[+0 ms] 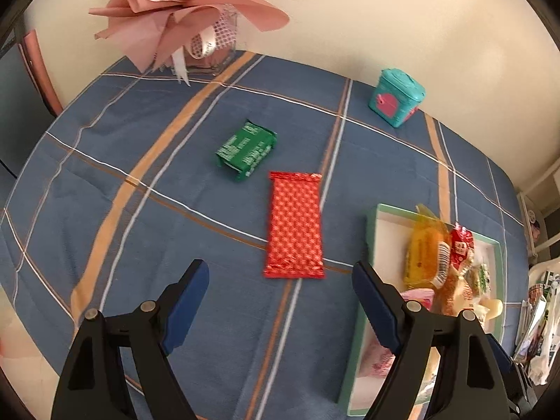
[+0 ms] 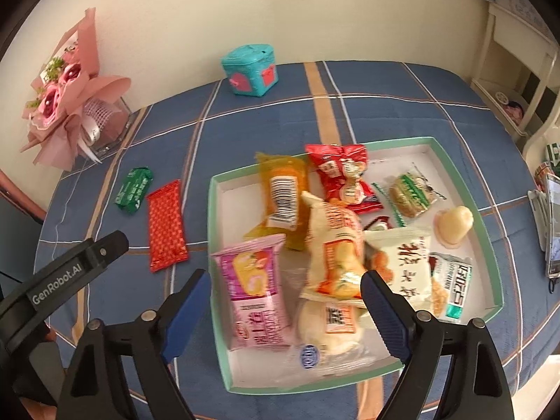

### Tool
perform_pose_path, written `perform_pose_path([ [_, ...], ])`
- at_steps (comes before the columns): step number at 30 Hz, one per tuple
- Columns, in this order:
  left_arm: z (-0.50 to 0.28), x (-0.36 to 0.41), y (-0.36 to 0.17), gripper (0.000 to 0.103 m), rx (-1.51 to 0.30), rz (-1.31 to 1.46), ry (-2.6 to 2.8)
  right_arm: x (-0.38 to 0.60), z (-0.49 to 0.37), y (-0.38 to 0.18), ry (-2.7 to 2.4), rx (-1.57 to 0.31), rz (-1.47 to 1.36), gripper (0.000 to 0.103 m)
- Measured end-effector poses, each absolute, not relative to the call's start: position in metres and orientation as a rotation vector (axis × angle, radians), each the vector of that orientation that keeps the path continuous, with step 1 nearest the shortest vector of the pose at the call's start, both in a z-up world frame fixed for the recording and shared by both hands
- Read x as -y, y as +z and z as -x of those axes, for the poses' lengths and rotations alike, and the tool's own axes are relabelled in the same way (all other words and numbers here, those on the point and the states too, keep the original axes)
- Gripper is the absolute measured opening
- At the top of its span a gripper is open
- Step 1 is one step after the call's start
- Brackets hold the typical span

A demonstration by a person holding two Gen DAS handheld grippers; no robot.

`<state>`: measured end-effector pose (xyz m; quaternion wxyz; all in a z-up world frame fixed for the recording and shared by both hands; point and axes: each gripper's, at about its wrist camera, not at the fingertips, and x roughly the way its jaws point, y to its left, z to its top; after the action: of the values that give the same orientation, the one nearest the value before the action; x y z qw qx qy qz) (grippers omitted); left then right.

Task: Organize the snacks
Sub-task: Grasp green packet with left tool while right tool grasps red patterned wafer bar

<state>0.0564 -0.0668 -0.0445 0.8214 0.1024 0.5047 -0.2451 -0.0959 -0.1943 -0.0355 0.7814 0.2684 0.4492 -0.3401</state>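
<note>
A red patterned snack packet (image 1: 294,225) lies flat on the blue checked tablecloth, just beyond my left gripper (image 1: 280,301), which stands open and holds nothing. A green snack packet (image 1: 246,149) rests farther back. Both packets show in the right wrist view too, red packet (image 2: 166,224) and green packet (image 2: 134,189), left of the box. The shallow green-rimmed box (image 2: 490,231) holds several wrapped snacks, among them a pink packet (image 2: 257,288) and an orange one (image 2: 285,197). My right gripper (image 2: 285,309) hangs open above the box's near half, nothing between its fingers.
A teal tin (image 1: 397,97) stands near the wall at the back. A pink bouquet (image 1: 175,10) in a clear vase occupies the back left corner. A cream shelf (image 2: 518,70) and bags sit past the table's right edge. The left gripper's body (image 2: 66,273) shows at the right view's left.
</note>
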Motion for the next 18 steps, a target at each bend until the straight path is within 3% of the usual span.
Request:
perform_pose_path([
  [2,-0.061,0.062,-0.043,0.097,-1.063,-0.218,-0.509,0.189,0.090,-0.036,-0.724,-0.973,-0.574,0.091],
  [6,-0.071,0.052,-0.040,0.097,-1.035,-0.214,-0.501,0.179,0.078,-0.037,-0.696,-0.970,-0.559,0.092],
  [9,-0.081,0.046,-0.039,0.097,-1.012,-0.217,-0.491,0.174,0.067,-0.039,-0.659,-0.953,-0.567,0.103],
  [18,-0.117,0.031,-0.034,0.097,-0.936,-0.190,-0.481,0.163,0.022,-0.043,-0.586,-0.923,-0.544,0.103],
])
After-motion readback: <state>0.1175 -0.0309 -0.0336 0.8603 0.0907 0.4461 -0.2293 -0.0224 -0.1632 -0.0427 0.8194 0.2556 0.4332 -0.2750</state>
